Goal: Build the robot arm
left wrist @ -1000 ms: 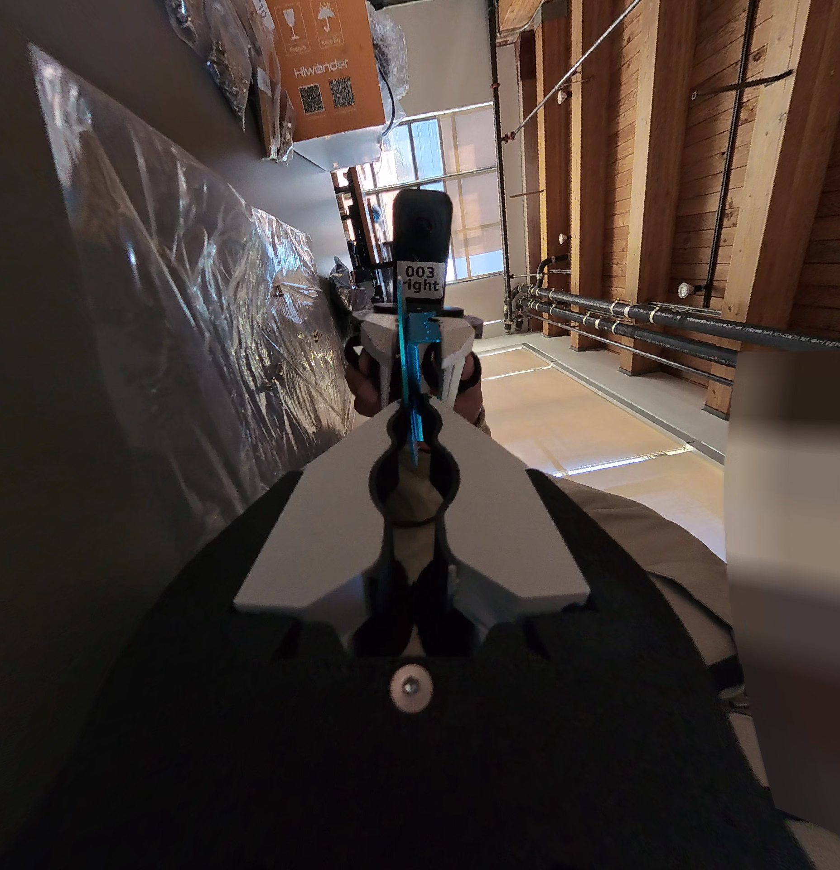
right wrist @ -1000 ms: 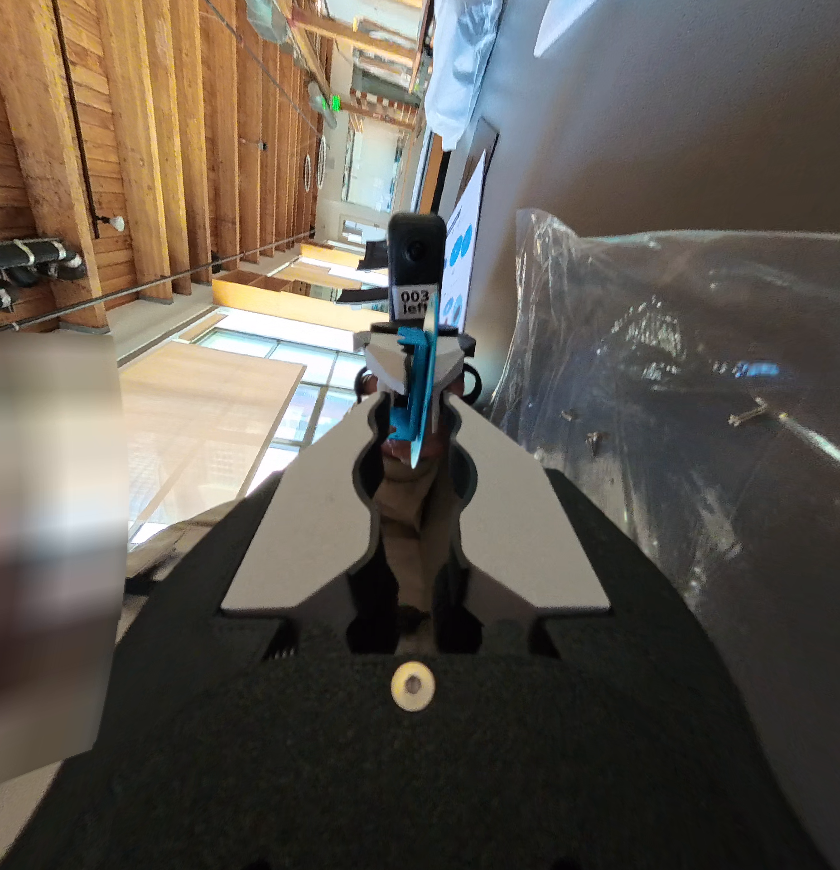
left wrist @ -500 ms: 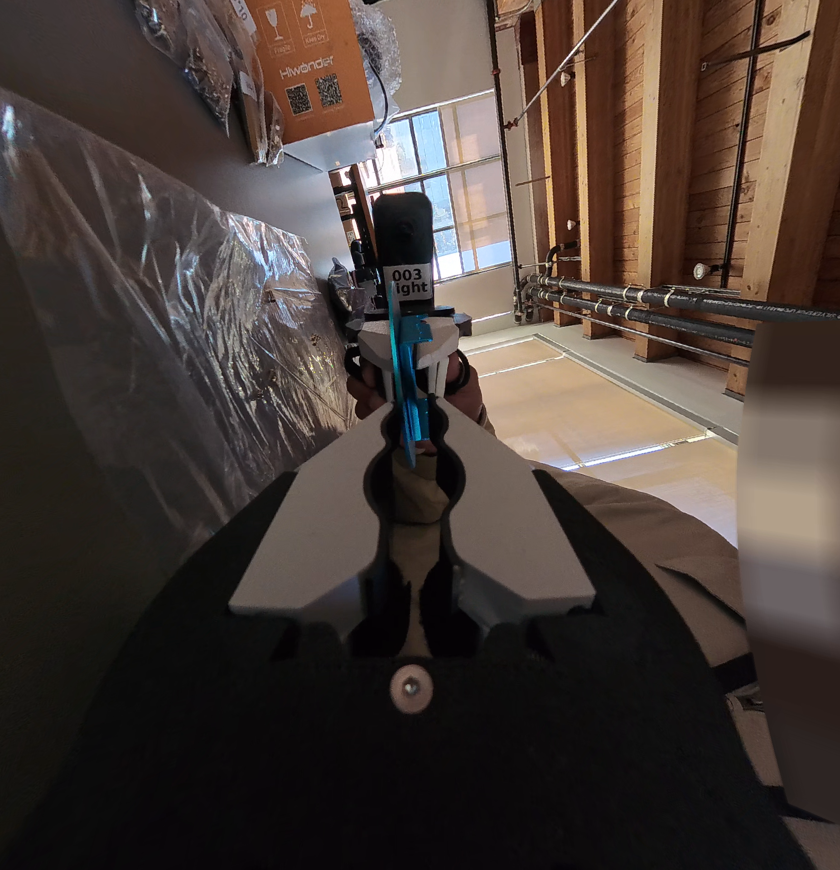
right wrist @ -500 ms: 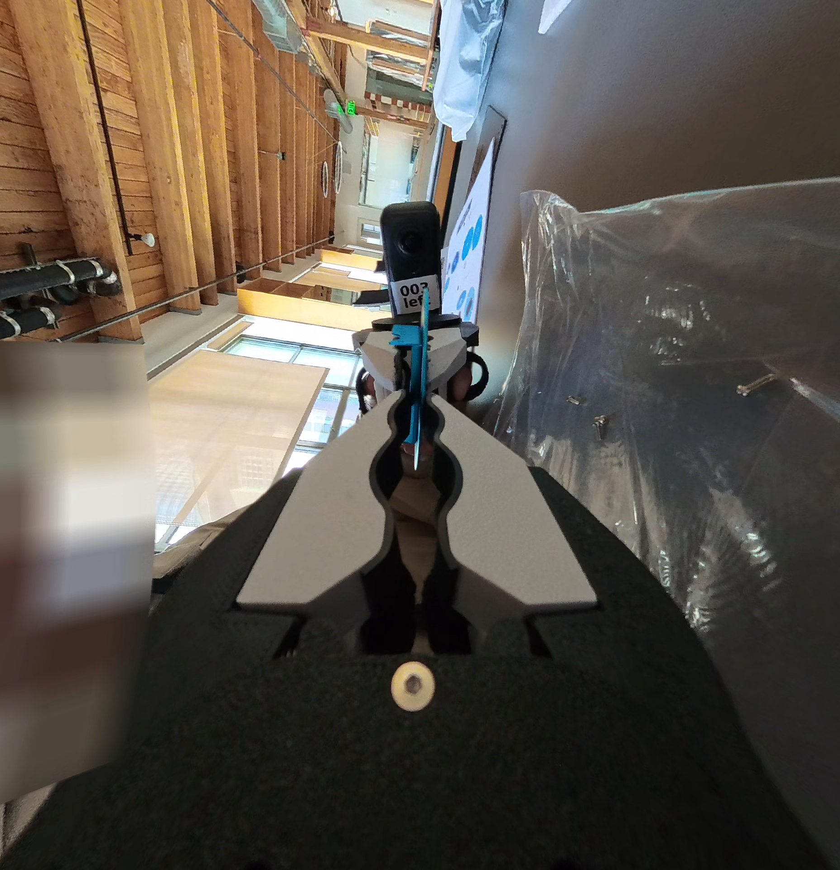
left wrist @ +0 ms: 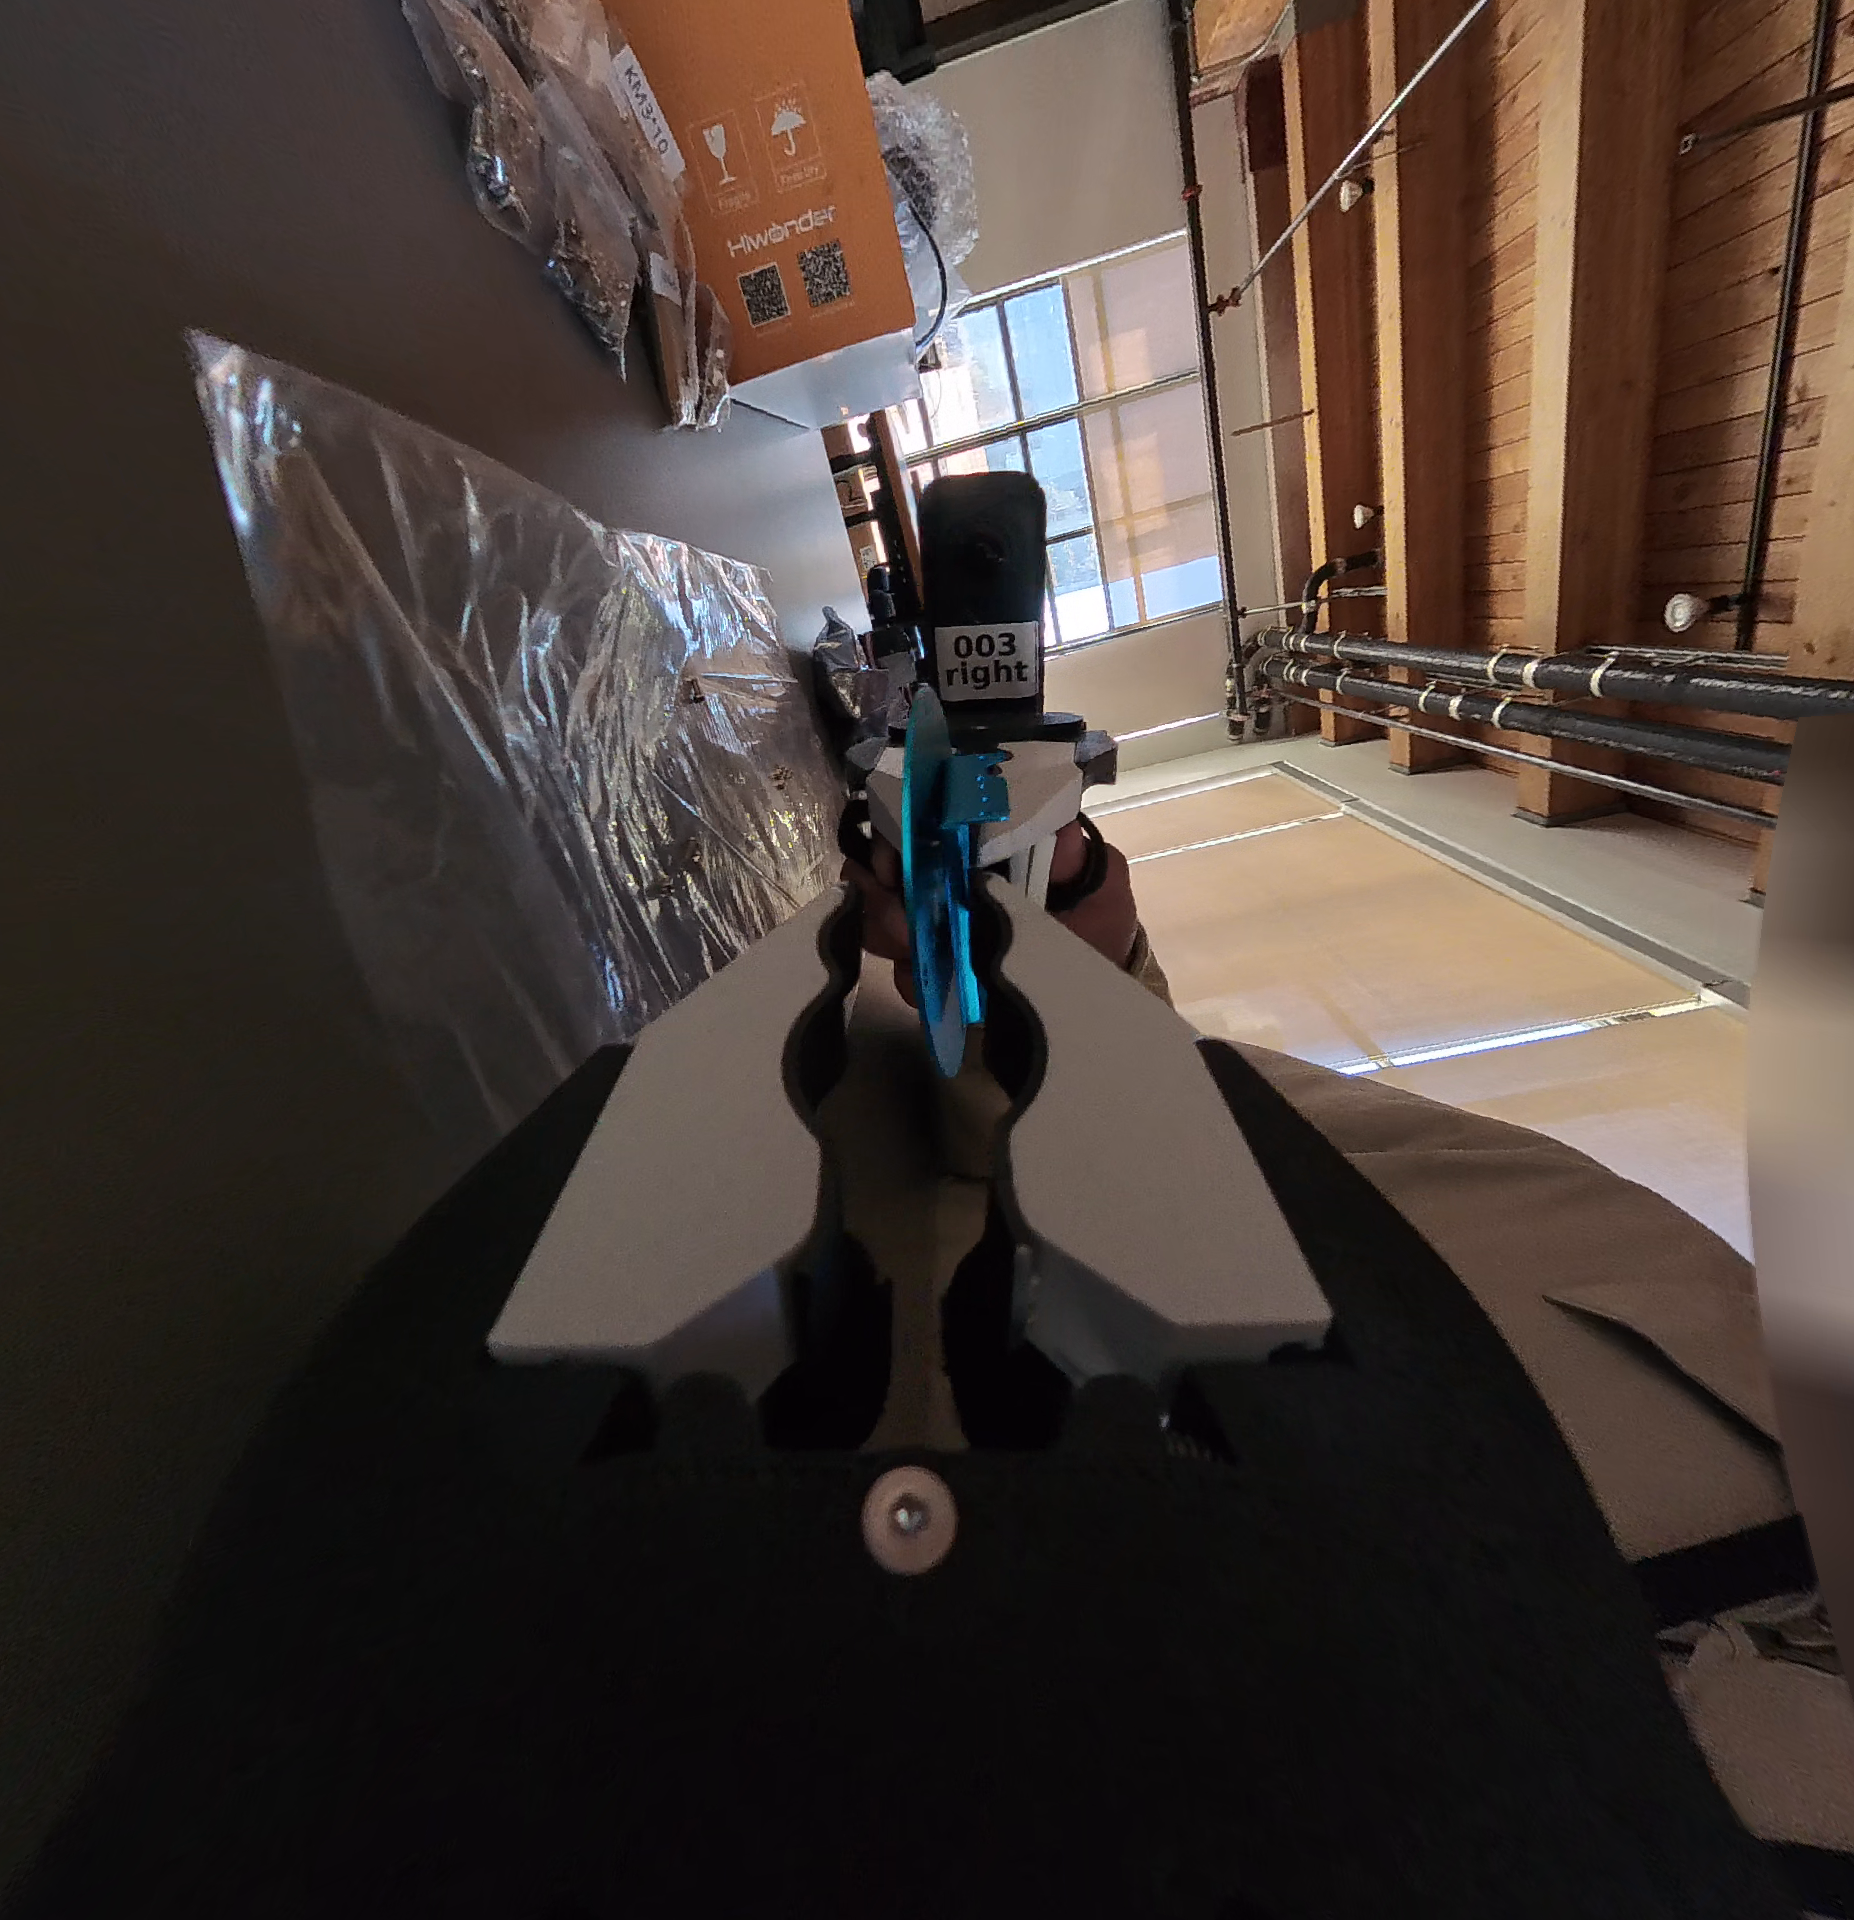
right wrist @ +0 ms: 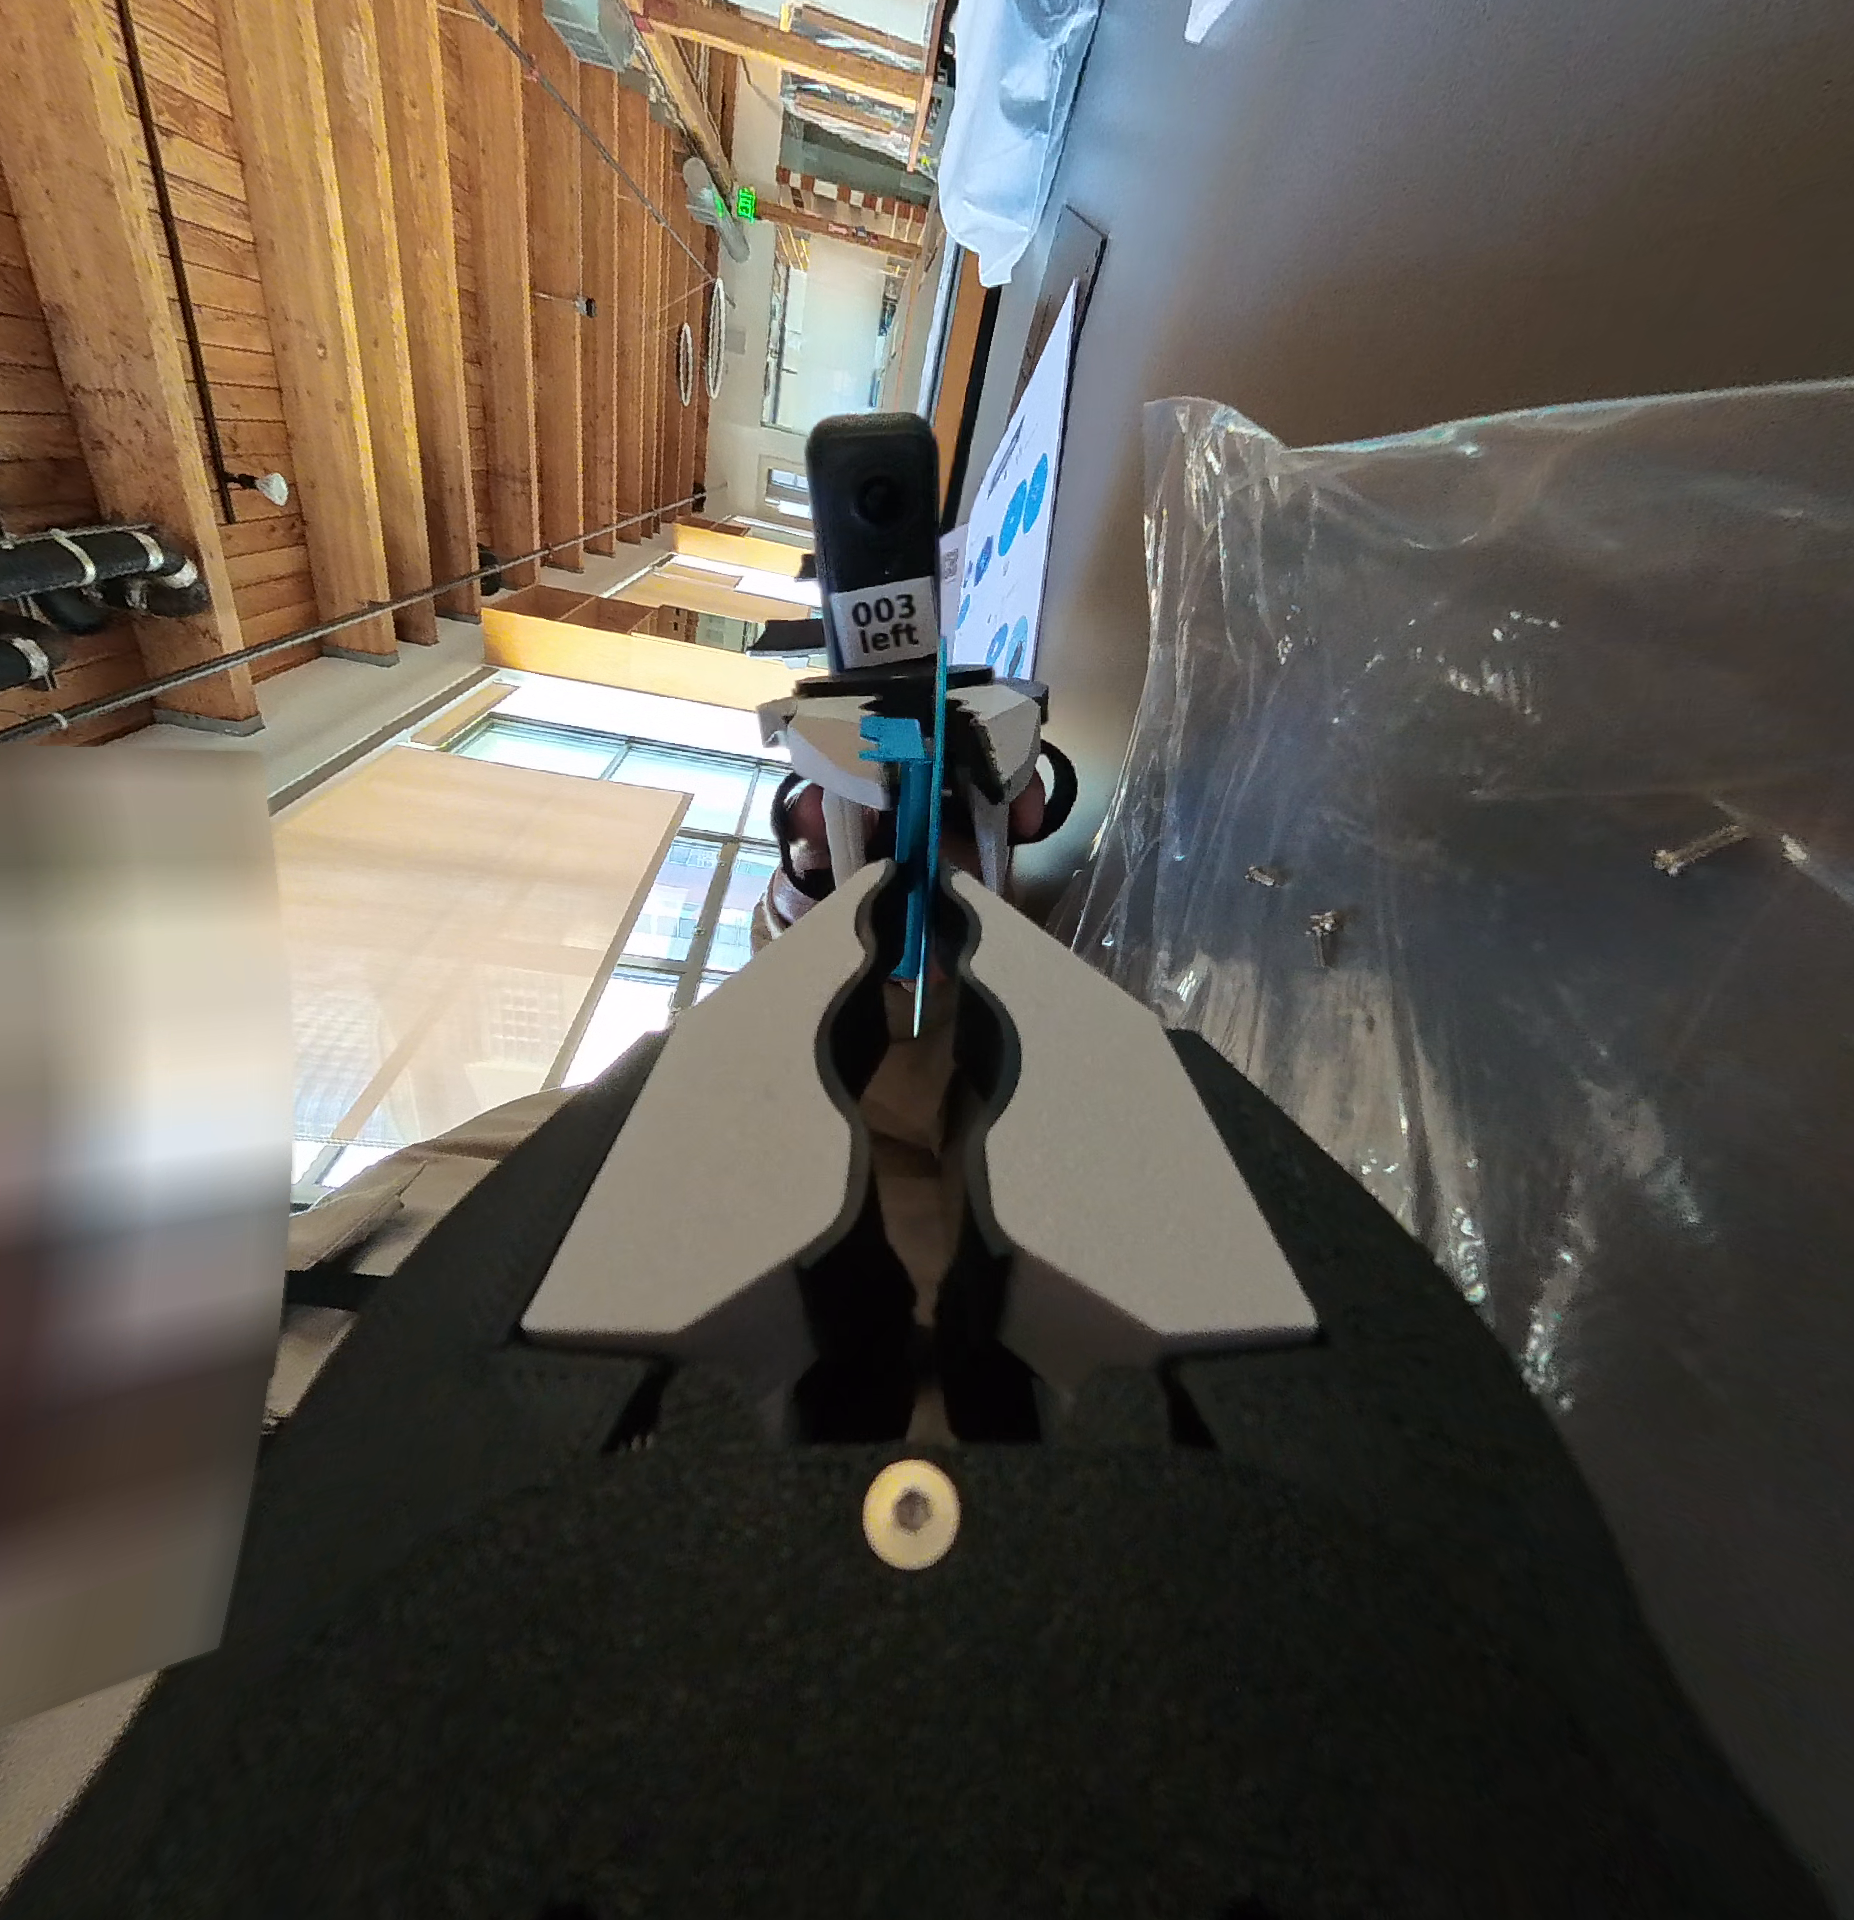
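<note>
A thin blue disc [left wrist: 933, 935] with a small blue toothed bracket [left wrist: 977, 802] hangs in the air between my two grippers, which face each other. My right gripper [right wrist: 918, 878] is shut on the disc [right wrist: 921, 831], which shows edge-on between its fingertips. My left gripper [left wrist: 925, 906] is open. The disc stands tilted in the gap and I cannot tell whether it touches either finger. In the right wrist view the left gripper's fingers [right wrist: 848, 831] stand apart on either side of the disc. A hand [left wrist: 1094, 904] holds the right gripper.
Both views are turned on their side. A grey tabletop [left wrist: 123, 520] carries a clear plastic bag with loose screws [right wrist: 1525, 852], an orange cardboard box [left wrist: 788, 208] and small parts bags [left wrist: 549, 177]. A printed sheet [right wrist: 1016, 520] lies farther off. A beige sleeve [left wrist: 1422, 1299] is nearby. My two grippers' fingertips are within a few centimetres of each other.
My right gripper closed on the blue disc. My left gripper then opened, and the disc now sits tilted in its gap instead of edge-on.
</note>
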Motion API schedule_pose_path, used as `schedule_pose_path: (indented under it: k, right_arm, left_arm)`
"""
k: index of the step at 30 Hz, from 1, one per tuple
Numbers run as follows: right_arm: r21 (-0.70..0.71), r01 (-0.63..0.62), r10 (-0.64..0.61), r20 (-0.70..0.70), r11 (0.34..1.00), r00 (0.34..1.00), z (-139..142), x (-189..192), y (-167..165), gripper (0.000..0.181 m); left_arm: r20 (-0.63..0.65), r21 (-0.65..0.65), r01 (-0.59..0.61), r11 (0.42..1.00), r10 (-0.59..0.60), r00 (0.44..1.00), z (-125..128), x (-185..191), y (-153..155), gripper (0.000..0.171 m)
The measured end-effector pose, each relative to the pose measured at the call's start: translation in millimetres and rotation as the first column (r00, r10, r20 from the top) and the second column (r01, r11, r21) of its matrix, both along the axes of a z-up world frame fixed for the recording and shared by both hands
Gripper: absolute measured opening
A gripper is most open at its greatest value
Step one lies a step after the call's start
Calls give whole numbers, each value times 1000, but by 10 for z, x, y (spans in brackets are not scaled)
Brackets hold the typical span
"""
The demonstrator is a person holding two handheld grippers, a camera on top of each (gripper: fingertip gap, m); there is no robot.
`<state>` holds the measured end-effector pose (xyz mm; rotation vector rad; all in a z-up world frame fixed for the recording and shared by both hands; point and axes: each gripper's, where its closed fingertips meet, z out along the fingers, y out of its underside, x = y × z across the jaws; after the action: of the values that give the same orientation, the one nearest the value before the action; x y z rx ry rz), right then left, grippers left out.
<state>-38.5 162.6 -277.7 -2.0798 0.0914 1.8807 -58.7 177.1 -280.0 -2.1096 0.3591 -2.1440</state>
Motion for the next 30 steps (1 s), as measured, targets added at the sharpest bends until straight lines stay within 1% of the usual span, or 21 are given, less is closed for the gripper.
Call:
schedule_pose_path:
  k: [2,5,9,15,25,30]
  right_arm:
    - [-4,-7,7,2,1000,1000,-14,-14,-11,3]
    - [-14,-12,12,7,1000,1000,-49,-17,-19,3]
    - [-25,-19,19,-5,1000,1000,-59,-25,-28,4]
    - [-6,-30,30,0,1000,1000,-23,-41,-26,4]
    - [-23,-15,14,-15,1000,1000,-2,7,6,3]
    - [-14,-37,37,-1,999,999,9,-1,-42,3]
  left_arm:
    - [-2,6,9,1000,-9,1000,0,4,-22,7]
    - [-8,4,14,1000,-14,1000,-8,1,-34,6]
    - [15,-26,25,999,-25,1000,14,-7,-47,3]
    - [46,-63,32,998,-29,999,41,-17,-48,3]
    - [59,-72,21,997,-17,998,53,-21,-15,6]
    - [61,-55,50,997,-46,997,66,8,-70,4]
